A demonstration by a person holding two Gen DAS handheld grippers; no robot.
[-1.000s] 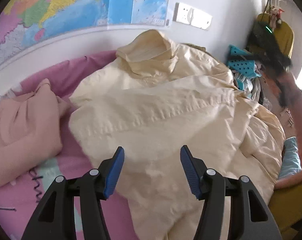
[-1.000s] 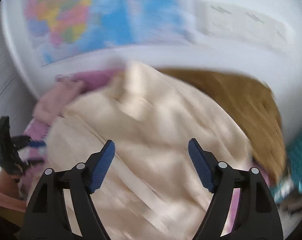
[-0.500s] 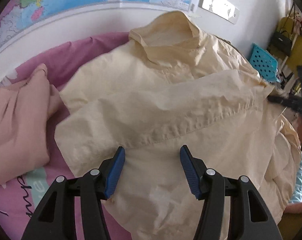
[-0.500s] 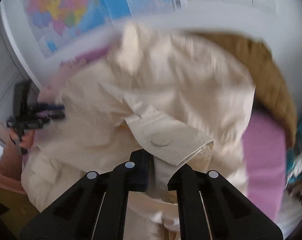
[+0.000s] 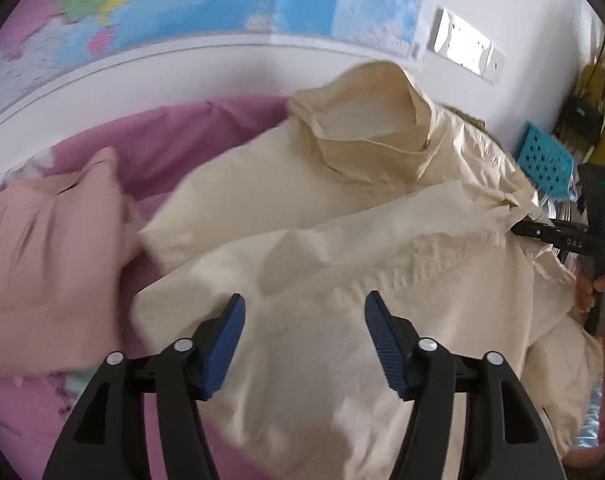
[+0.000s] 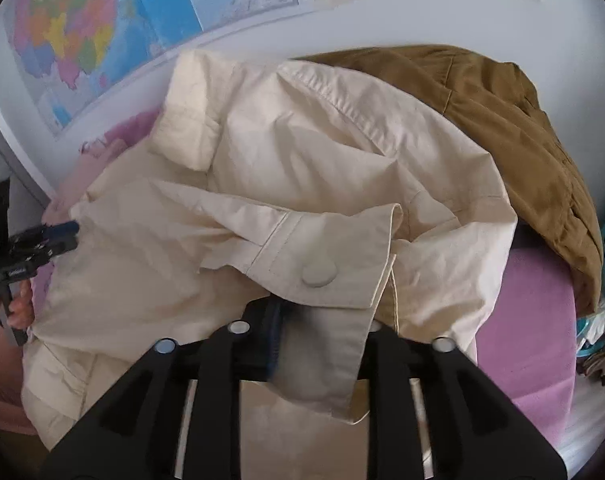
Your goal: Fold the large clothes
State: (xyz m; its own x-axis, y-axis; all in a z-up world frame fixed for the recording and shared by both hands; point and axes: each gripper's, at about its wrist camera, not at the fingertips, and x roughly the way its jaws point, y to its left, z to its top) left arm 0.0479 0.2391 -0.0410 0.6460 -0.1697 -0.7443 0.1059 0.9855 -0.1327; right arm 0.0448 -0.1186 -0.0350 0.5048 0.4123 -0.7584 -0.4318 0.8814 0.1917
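**Cream jacket on the pink bed**

The cream jacket (image 5: 342,248) lies spread out on the pink bed (image 5: 174,148), with its collar (image 5: 362,128) up near the white wall. The left hand-held gripper (image 5: 304,328) hangs over the middle of the jacket. Its two blue fingers (image 5: 226,344) are wide apart and hold nothing. The right hand-held gripper (image 6: 286,320) is closed on the jacket's cuff (image 6: 322,264), the part with a round button (image 6: 319,273). The sleeve lies across the front of the jacket. A folded pink top (image 5: 50,248) sits just beside the jacket. A brown coat (image 6: 514,132) lies behind it, touching its edge. A map (image 6: 102,28) hangs on the wall.
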